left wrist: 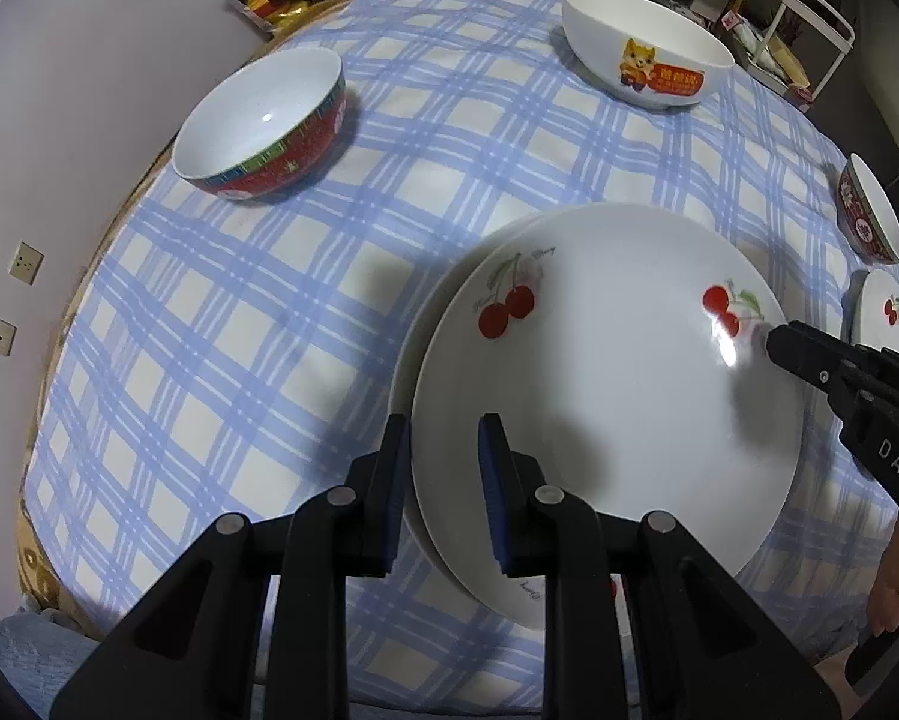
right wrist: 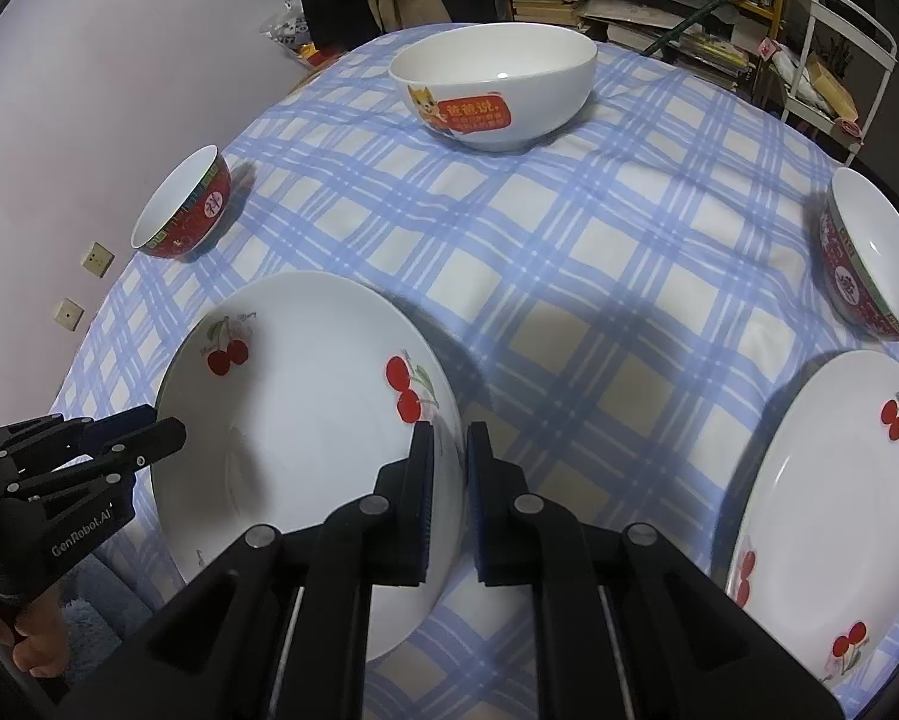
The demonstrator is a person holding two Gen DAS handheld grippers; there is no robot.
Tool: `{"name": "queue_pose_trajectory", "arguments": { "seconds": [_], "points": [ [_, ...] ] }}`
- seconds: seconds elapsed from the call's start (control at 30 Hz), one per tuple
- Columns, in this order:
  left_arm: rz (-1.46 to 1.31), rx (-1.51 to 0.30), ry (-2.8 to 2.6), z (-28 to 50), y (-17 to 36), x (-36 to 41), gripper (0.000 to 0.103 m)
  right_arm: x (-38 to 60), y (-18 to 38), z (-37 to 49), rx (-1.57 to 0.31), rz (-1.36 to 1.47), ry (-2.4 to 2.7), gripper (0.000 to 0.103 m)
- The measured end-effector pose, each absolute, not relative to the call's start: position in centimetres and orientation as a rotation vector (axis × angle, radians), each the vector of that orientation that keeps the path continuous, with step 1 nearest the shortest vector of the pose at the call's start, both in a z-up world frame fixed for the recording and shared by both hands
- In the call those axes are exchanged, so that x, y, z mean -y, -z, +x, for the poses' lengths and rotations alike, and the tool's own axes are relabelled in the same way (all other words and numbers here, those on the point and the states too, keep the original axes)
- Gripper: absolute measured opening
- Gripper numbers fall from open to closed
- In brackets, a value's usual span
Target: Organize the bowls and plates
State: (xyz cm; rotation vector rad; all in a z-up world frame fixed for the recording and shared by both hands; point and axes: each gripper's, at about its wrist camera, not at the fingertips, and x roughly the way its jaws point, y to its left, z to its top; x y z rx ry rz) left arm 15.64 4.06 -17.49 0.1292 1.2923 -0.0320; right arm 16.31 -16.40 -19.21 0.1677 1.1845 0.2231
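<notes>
round table under a blue-and-white checked cloth, everything resting on it.

white cherry-print plate, largest dish, held from both sides. left wrist view shows a second white plate under it, its rim peeking out on the left; right wrist view does not show that lower rim.

left gripper straddles the top plate's near-left rim, one finger outside, one inside over the plate face, grasping the rim. right gripper pinches the same plate's right rim, jaws nearly together, rim between the pads.

another cherry-print plate lies right of the right gripper, well apart; the left wrist view catches only a sliver at its right edge.

big white bowl with a cartoon cat and orange label, far ahead of both grippers.

red-patterned bowl with white inside, ahead-left of the left gripper.

second red-patterned bowl, ahead-right of the right gripper.
</notes>
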Motion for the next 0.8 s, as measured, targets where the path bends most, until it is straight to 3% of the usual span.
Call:
{"name": "queue_pose_trajectory", "arguments": {
  "seconds": [0.6,0.67,0.73,0.8],
  "points": [
    [0.115,-1.22,0.068,17.9,14.8,-3.6,0.024,16.6,19.3,16.3,-1.212,0.199,-0.212,0.013],
    [0.087,-1.23,0.069,18.4,14.5,-4.4,0.024,16.4,18.8,16.6,-1.197,0.178,-0.211,0.018],
    [0.057,-1.246,0.058,19.0,14.3,-5.3,0.024,16.1,18.2,17.1,-1.181,0.151,-0.218,0.035],
    [0.05,-1.246,0.038,19.6,13.8,-6.1,0.025,15.5,17.3,17.7,-1.159,0.106,-0.228,0.042]
  ]
}}
